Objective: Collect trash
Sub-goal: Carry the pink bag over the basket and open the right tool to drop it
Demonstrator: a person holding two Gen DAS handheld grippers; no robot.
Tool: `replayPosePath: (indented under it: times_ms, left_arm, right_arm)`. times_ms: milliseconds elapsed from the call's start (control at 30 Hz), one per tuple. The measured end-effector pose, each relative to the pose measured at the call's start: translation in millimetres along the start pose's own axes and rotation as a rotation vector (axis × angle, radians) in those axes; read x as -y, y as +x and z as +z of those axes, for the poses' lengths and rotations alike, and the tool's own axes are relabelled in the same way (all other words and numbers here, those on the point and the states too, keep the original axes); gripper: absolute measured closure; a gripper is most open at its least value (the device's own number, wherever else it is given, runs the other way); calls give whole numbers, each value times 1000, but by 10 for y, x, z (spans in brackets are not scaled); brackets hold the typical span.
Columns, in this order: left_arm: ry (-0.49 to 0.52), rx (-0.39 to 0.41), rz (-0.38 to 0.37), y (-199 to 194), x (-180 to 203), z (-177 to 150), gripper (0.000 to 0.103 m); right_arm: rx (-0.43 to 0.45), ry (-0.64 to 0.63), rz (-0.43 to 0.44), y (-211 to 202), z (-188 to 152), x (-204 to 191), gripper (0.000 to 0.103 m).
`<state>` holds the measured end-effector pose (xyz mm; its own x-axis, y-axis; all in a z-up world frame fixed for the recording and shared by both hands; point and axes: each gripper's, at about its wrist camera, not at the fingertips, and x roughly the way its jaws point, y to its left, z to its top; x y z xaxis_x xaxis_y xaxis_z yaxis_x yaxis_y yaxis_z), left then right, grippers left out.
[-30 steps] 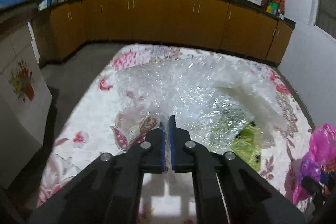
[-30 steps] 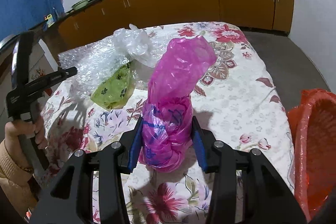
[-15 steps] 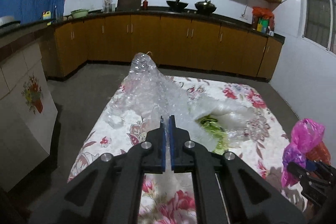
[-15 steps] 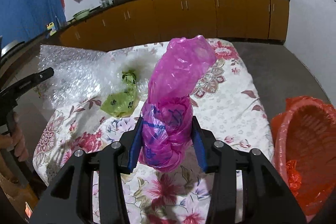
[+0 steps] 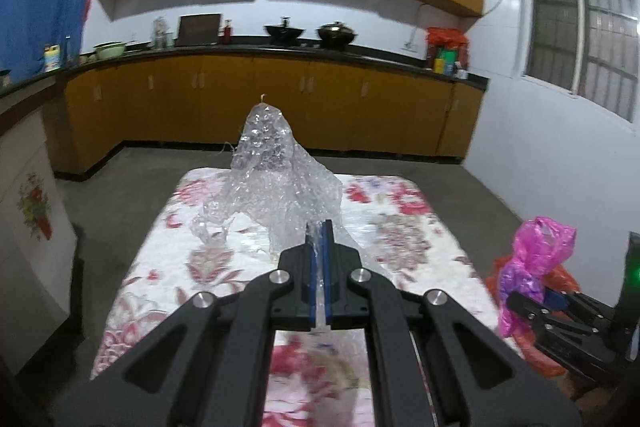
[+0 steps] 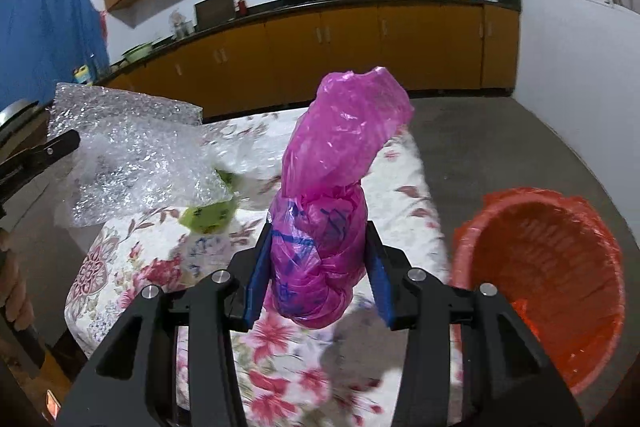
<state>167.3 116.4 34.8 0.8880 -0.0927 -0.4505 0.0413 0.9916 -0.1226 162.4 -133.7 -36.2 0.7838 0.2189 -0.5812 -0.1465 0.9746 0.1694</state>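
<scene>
Pinching a twisted pink plastic bag (image 6: pixel 320 227) between its blue pads, our right gripper (image 6: pixel 318 271) holds it upright above the floral tablecloth (image 6: pixel 280 347). At three o'clock stands the orange bin (image 6: pixel 540 283), open-mouthed. At ten o'clock we see the bubble wrap (image 5: pixel 276 183) raised off the table, its edge clamped in our left gripper (image 5: pixel 319 259), pads pressed together. A green bag (image 6: pixel 208 217) lies just beneath.
</scene>
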Motion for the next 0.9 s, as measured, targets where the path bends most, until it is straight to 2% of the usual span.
replayPosePath:
  times_ms: [500,900]
  left_arm:
    - [84,-27,-256,114,1253,-154,99]
    - [134,-59,-383,288,1935,-335,99]
  right_arm:
    - [37,152,-182,-443,-128,966,58]
    - [46,222,-263,-651,-232,1521,58]
